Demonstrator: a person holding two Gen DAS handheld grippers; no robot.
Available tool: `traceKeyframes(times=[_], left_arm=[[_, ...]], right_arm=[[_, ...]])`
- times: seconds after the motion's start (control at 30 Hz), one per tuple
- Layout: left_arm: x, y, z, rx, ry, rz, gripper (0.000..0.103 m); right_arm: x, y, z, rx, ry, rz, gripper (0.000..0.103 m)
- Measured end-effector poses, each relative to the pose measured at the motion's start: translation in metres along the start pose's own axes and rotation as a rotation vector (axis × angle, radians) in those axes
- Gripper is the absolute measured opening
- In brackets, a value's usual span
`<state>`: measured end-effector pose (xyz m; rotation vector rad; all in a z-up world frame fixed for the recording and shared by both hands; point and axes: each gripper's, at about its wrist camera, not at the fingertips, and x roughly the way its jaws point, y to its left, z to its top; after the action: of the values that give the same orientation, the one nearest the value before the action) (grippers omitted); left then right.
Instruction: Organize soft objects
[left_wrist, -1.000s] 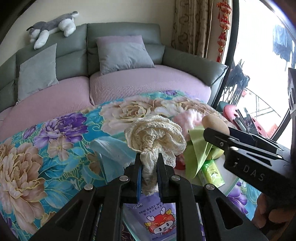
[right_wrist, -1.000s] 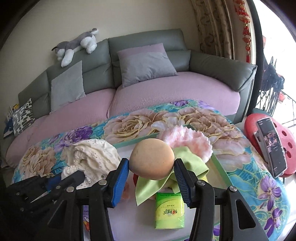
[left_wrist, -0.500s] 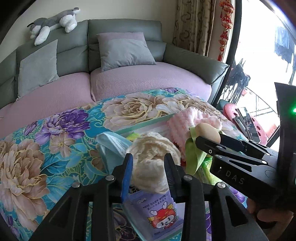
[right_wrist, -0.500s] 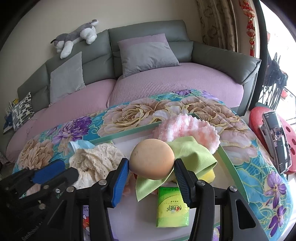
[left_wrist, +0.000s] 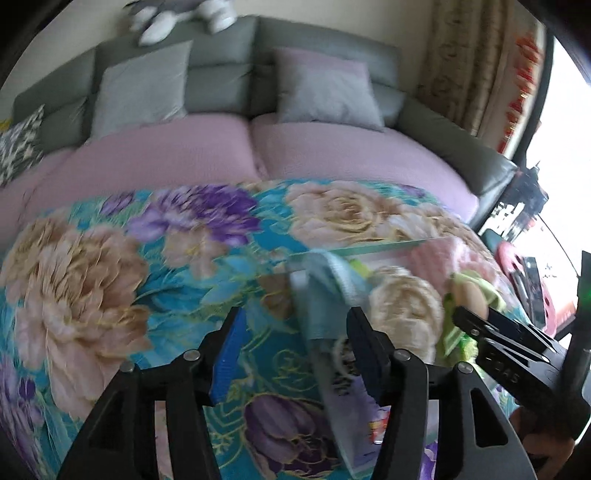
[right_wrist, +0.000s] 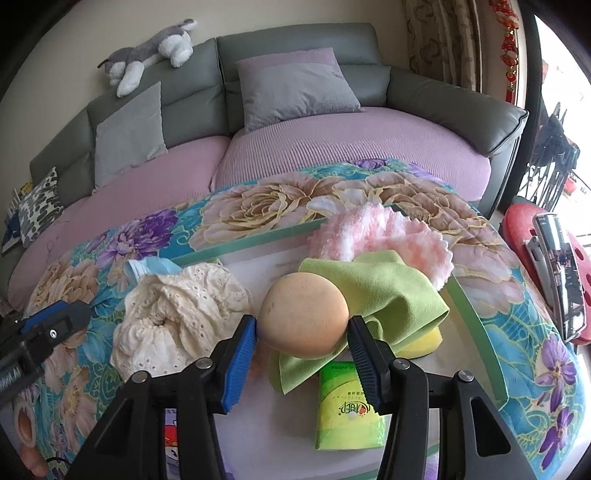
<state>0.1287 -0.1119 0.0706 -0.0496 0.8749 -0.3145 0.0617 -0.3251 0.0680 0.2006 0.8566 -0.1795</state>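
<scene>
While the right gripper (right_wrist: 301, 330) clenches the peach-coloured egg-shaped sponge (right_wrist: 303, 314) between its blue pads, that sponge sits just above the crumpled lime-green cloth (right_wrist: 402, 288) on the glass-topped table (right_wrist: 476, 306). The cream lace fabric bundle (right_wrist: 177, 317) lies loose on the table's left part, just beside the sponge and apart from both grippers. In the blurred left wrist view, the left gripper (left_wrist: 293, 341) is released, its jaws opening with nothing between them but the floral tablecloth (left_wrist: 110, 280); the lace bundle lies off to the right of its right finger. A fluffy pink-and-white knitted piece (right_wrist: 380, 236) rests behind the green cloth, and a green tissue pack (right_wrist: 345, 417) lies near the right gripper's fingers.
</scene>
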Motion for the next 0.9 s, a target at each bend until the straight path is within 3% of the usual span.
traceKeyframes(times=[0.17,0.33,0.4,0.43,0.8,0.9], left_arm=[[0.008,0.018,-0.004,-0.053,0.024,0.053,0.068],[0.019,0.034,-0.009,-0.102,0.058,0.090,0.070],[0.022,0.040,-0.011,-0.116,0.063,0.114,0.084],[0.022,0.041,-0.011,-0.121,0.061,0.124,0.086],[0.015,0.058,-0.021,-0.178,0.041,0.146,0.092],[0.010,0.056,-0.025,-0.175,0.023,0.146,0.092]], right_arm=[[0.007,0.002,-0.001,-0.001,0.027,-0.011,0.060],[0.008,0.005,-0.003,-0.010,0.034,-0.020,0.068],[0.007,0.006,-0.003,-0.011,0.036,-0.022,0.068],[0.007,0.007,-0.003,-0.012,0.037,-0.025,0.068],[0.002,0.012,-0.015,0.000,0.050,-0.027,0.091],[0.000,0.014,-0.023,-0.002,0.057,-0.027,0.092]])
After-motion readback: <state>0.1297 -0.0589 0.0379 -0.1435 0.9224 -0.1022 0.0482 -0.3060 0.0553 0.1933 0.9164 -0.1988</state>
